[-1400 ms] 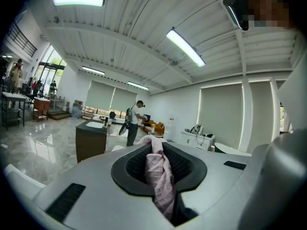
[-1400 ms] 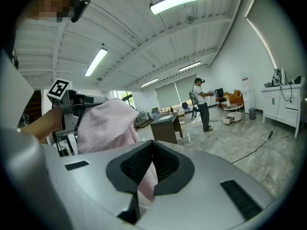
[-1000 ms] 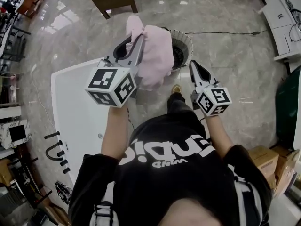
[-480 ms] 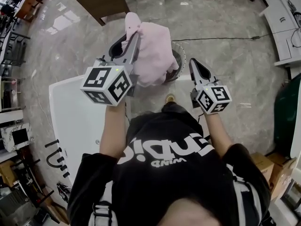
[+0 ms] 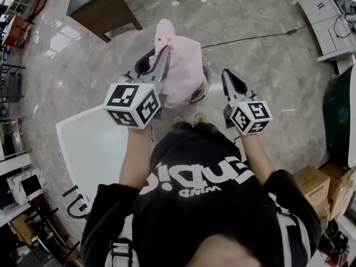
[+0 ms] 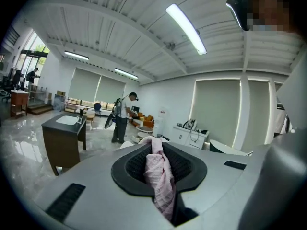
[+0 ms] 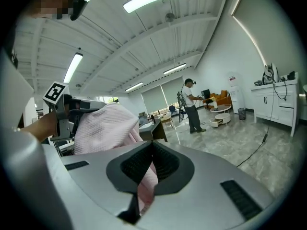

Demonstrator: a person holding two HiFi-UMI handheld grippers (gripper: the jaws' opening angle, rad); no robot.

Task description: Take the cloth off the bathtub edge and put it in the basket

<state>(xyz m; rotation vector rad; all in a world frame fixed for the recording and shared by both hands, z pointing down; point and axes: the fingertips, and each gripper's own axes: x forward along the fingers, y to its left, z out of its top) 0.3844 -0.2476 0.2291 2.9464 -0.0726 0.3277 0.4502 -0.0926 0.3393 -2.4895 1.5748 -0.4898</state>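
Nearest the camera, the person's shoes (image 5: 189, 118) stand just beside the corner of the white bathtub (image 5: 89, 149), which lies low and to the left, with nothing pink on the part of its rim that shows. Ahead of the body, the left hand-held gripper (image 5: 163, 48) points away and slightly down. Its jaws stand narrow, pinched on a fold of the pink waffle-weave cloth (image 5: 183, 71); in the left gripper view the fabric fills the slot between the pads and pokes out past the tips. The cloth is up in the air, its long axis running from a small peak above the jaws down into a broad hanging drape to the right of that gripper. The right hand-held gripper (image 5: 228, 75) is held level with the left and apart from the drape. Its tips meet, and although pink shows through the slot in its own view, the head view shows no fabric reaching it, so I judge it closed on nothing. Just beyond and below, between the two grippers, sits the round woven basket (image 5: 208, 74) on the marble floor (image 5: 261, 65), its left part hidden by the cloth and only its right rim showing. The drop therefore seems to turn on the left hand alone. The drape already overlaps the basket mouth, though its bulk lies a little left of centre, so a small shift to the right before releasing would probably help.
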